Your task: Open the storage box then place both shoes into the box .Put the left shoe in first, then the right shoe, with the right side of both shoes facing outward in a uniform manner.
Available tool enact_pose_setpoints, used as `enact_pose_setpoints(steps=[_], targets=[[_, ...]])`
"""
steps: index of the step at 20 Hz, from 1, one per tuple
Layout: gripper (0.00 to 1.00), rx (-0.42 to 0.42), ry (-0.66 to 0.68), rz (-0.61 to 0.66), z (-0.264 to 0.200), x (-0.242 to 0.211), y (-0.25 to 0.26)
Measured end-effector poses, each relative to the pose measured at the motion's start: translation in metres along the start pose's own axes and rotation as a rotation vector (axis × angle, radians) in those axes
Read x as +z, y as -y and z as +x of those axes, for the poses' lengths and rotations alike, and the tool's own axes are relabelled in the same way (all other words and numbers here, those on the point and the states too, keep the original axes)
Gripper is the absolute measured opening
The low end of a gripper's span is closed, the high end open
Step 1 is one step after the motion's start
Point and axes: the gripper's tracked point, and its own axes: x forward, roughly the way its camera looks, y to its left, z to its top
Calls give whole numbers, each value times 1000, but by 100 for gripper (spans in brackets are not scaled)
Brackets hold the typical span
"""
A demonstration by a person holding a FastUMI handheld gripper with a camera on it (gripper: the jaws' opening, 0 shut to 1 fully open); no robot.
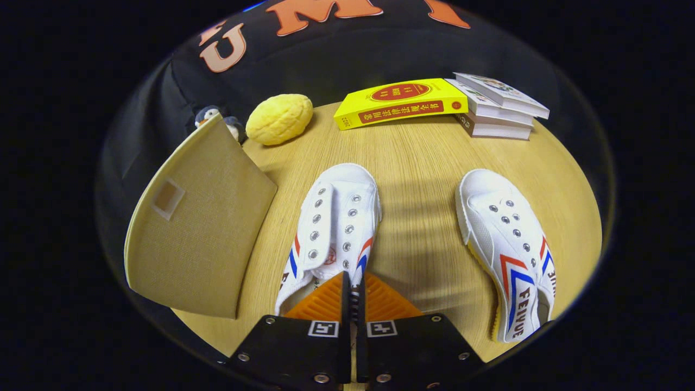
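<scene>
Two white canvas shoes with red and blue stripes lie on the wooden table, toes pointing away from me. The left shoe (336, 222) is just ahead of my gripper (353, 282), whose fingers are pressed together over its heel end, pinching the right side wall of its opening. The right shoe (507, 244) lies apart, off to the right of the fingers. Left of the left shoe stands the beige fabric storage box (201, 228); its flap with a small square patch is raised and faces me, and the inside is hidden.
Beyond the shoes, a yellow book (402, 103) and a stack of books (499, 106) lie at the table's far edge. A yellow plush toy (279, 118) and a small penguin toy (209, 115) sit behind the box. Bare table (418, 217) separates the shoes.
</scene>
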Motion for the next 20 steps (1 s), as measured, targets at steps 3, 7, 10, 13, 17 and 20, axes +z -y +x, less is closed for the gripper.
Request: enact_pose_setpoints(steps=[3, 7, 10, 13, 17, 20], targets=[[0, 29, 67, 6, -2, 5, 0], [0, 83, 122, 123, -13, 26, -14], [0, 94, 184, 200, -22, 47, -14], [0, 1, 134, 59, -14, 30, -3], [0, -21, 64, -53, -11, 15, 3], [5, -21, -41, -120, -12, 8, 10]])
